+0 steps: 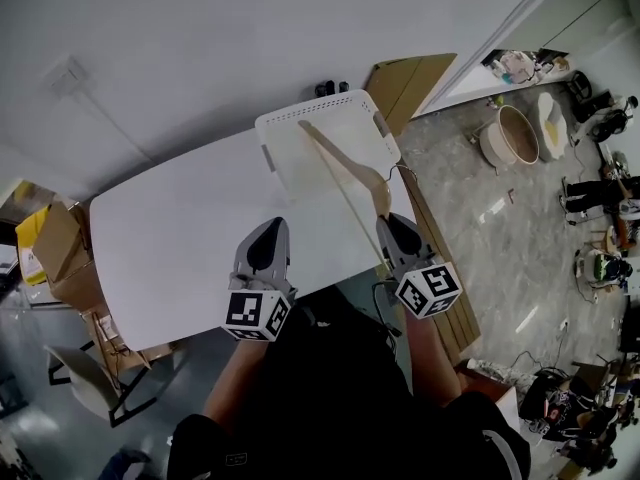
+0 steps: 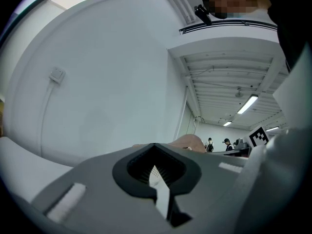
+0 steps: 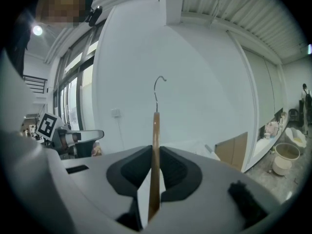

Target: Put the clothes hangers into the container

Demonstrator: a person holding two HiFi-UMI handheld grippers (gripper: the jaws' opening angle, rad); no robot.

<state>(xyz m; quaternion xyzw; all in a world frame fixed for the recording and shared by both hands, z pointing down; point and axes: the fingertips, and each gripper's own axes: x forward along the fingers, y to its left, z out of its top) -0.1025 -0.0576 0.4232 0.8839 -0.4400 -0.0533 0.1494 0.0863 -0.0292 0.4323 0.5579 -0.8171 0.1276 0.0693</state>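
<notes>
No readable word, brand or number anywhere, only square black-and-white marker patterns on the left cube (image 1: pixel 257 314) of the left gripper (image 1: pixel 270 230), likewise on the right cube (image 1: pixel 428 289) of the right gripper (image 1: pixel 393 224), no letters in them.

**A Wooden Hanger Pinched Tight**

The right gripper (image 3: pixel 155 155) has its two dark jaws pressed on a wooden hanger (image 3: pixel 155 130). The hanger stands straight up and shows only its thin edge. Its metal hook (image 3: pixel 159 82) curls at the top. Straight ahead of the gripper is a big white wall with a small switch (image 3: pixel 115 112) on it. Off to its left, the left gripper (image 3: pixel 97 135) pokes out, with its black-and-white marker cube (image 3: pixel 47 125). Off to its right, a brown cardboard sheet (image 3: pixel 234 151) stands by the wall. Further right, a round tub (image 3: pixel 285 152) sits on the floor, and a person (image 3: pixel 304 94) stands far away.
</notes>
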